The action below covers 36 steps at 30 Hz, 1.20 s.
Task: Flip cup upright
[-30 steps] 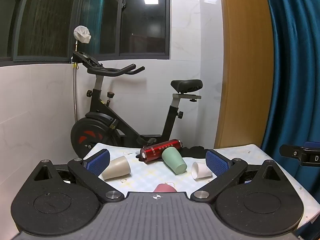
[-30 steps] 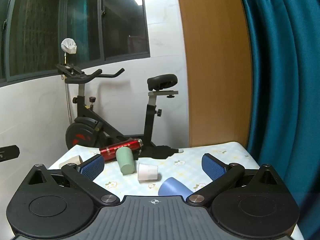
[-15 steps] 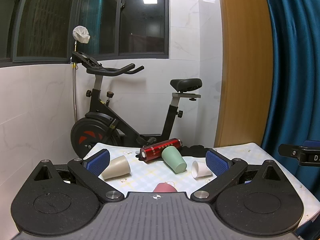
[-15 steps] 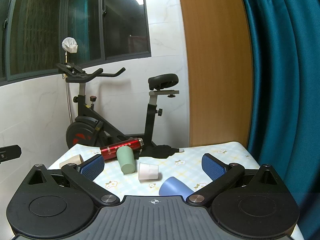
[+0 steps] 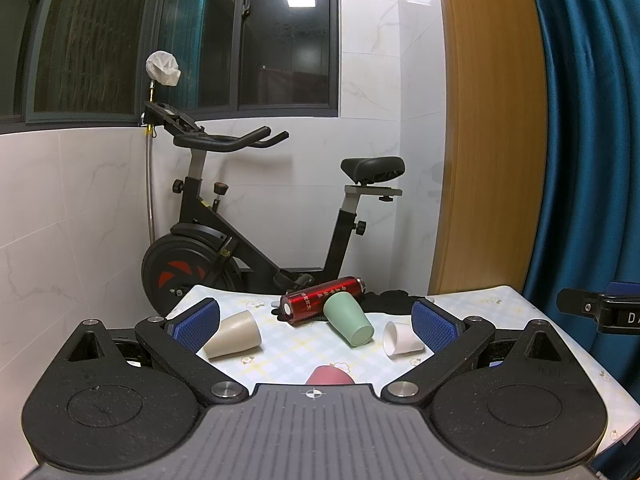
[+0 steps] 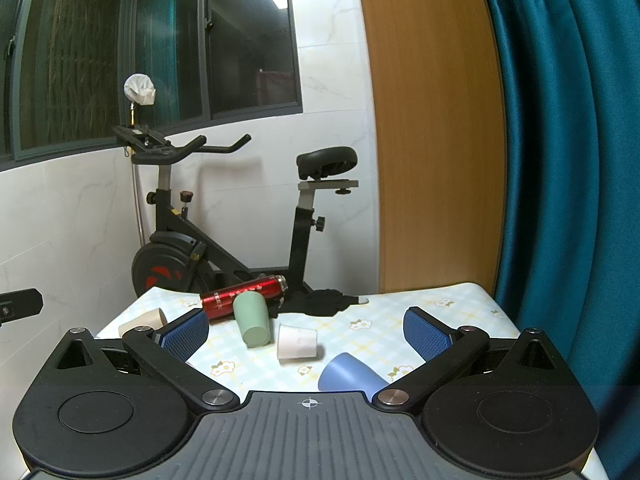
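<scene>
Several cups lie on their sides on a floral tablecloth (image 5: 280, 352): a beige cup (image 5: 233, 335), a green cup (image 5: 349, 319), a small white cup (image 5: 402, 339) and a pink cup (image 5: 330, 376) partly hidden by my left gripper's body. The right wrist view shows the green cup (image 6: 253, 319), the white cup (image 6: 297, 342), a blue cup (image 6: 350, 374) nearest me and the beige cup (image 6: 142, 321). My left gripper (image 5: 314, 318) is open and empty above the near table edge. My right gripper (image 6: 306, 334) is open and empty too.
A red metal bottle (image 5: 322, 300) lies on its side behind the green cup, beside black cloth (image 6: 324, 303). An exercise bike (image 5: 240, 240) stands behind the table against the tiled wall. A wooden panel and a teal curtain (image 6: 560, 160) are to the right.
Both grippers have shifted only slightly; the view in each has crept a little. No cup has moved and both grippers remain open.
</scene>
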### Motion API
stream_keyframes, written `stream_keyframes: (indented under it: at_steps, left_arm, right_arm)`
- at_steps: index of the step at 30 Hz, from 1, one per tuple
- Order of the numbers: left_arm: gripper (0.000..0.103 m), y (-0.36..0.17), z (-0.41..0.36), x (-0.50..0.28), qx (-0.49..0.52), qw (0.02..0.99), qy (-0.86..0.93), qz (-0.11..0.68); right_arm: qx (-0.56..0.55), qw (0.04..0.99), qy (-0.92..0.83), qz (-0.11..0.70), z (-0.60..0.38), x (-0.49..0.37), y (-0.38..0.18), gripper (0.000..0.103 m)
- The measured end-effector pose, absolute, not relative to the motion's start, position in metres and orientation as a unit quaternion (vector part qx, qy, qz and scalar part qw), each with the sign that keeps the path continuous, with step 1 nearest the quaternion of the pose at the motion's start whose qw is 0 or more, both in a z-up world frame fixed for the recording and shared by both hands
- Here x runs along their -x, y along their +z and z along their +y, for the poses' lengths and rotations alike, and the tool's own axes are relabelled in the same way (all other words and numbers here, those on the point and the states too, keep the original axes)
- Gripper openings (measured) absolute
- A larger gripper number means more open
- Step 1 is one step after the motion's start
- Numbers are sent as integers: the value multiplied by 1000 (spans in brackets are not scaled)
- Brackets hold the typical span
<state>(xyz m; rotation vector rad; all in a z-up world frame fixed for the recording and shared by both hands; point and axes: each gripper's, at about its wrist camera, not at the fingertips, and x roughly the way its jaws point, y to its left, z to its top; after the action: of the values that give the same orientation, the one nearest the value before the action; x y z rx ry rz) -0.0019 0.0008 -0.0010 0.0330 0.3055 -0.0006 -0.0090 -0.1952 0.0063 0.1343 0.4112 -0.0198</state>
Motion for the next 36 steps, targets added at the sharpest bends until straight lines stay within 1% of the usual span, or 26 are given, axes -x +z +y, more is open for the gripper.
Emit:
stream_keyframes:
  at_steps: [36]
  left_arm:
    - [103, 0, -1, 0, -17, 988, 4, 155]
  right_arm:
    - [-66, 976, -10, 206, -196, 6, 4, 103]
